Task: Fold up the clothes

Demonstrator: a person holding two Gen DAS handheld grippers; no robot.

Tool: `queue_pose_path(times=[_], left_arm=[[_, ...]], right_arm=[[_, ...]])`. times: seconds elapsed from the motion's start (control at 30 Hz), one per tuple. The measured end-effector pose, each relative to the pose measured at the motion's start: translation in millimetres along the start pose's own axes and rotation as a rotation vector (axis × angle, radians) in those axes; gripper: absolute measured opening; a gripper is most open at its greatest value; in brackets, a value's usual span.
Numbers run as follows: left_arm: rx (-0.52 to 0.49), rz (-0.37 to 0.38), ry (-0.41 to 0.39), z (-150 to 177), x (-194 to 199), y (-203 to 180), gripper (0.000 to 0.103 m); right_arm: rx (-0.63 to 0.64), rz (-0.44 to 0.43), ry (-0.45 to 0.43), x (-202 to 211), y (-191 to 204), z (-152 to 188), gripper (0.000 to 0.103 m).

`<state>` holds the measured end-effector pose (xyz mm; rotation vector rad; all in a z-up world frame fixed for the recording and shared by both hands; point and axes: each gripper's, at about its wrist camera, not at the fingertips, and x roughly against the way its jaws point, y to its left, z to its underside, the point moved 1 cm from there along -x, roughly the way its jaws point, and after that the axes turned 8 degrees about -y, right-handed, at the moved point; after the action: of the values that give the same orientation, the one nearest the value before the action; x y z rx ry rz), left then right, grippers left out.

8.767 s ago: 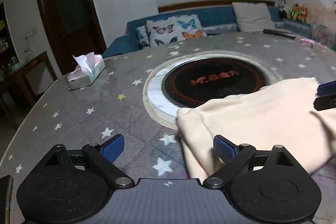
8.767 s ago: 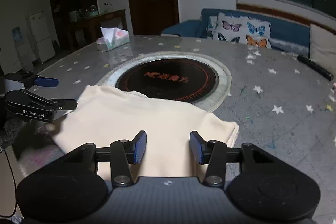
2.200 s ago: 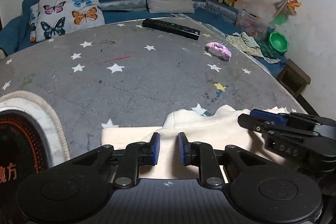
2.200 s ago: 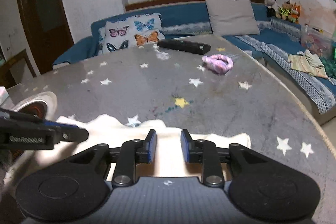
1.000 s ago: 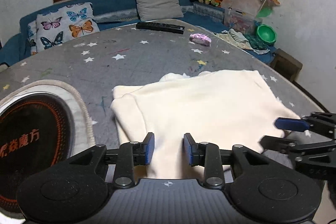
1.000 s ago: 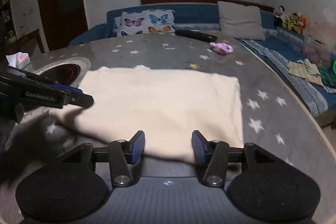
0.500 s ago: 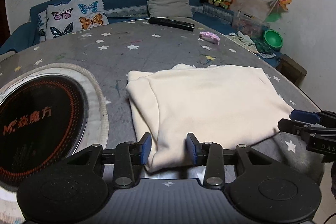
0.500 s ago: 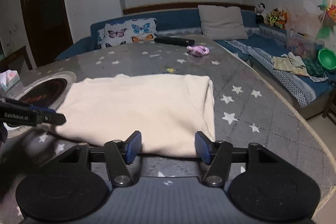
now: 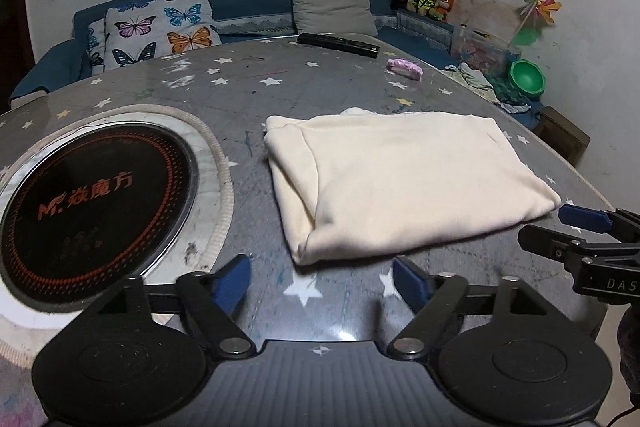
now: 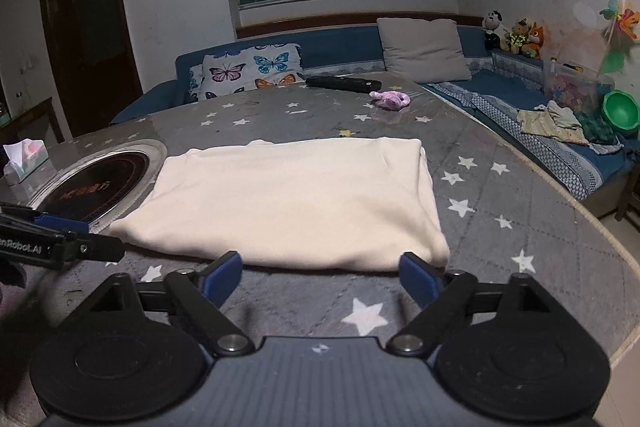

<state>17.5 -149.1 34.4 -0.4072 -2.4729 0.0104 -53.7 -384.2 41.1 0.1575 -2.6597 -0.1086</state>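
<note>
Folded cream garment (image 10: pixel 296 199) lies flat at frame centre, long axis left–right; left gripper (image 9: pixel 322 283) and right gripper (image 10: pixel 320 277) level below it, jaws apart.

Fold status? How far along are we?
Done: the cream garment lies folded into a flat rectangle on the table. In hand: nothing; left gripper and right gripper are open, clear of it. Left: possibly another fold, can't tell.

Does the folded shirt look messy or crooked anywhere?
Mostly neat. The cream shirt lies flat on the table, but a small bit of cloth pokes out past its far edge instead of being tucked in.
</note>
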Motion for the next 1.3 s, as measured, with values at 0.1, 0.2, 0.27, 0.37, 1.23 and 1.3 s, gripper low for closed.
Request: queue_pose_path(times=[0.1,0.2,0.27,0.37,1.23,1.3], left_arm=[[-0.005,-0.01,-0.02,2.5,7.8,0.8,0.096],[-0.012,-0.016,-0.032,5.5,14.5,1.3,0.101],[-0.018,-0.019,-0.038,7.7,18.7,1.6,0.103],[-0.025,-0.027,-0.04,11.1,23.6,2.2,0.103],[-0.047,-0.071,-0.046,42.7,57.2,0.0,0.103],[-0.05,-0.07,-0.043,44.3,58.0,-0.8,0.103]], right_arm=[[0.018,0.014,-0.006,4.1,6.7,1.8,0.096],[0.025,0.024,-0.01,7.6,11.8,2.7,0.101],[0.028,0.033,-0.014,10.4,15.0,2.7,0.102],[0.028,0.037,-0.02,14.5,19.4,3.5,0.103],[0.032,0.032,-0.025,39.1,46.6,21.3,0.103],[0.03,0.033,-0.021,39.5,47.5,23.3,0.103]])
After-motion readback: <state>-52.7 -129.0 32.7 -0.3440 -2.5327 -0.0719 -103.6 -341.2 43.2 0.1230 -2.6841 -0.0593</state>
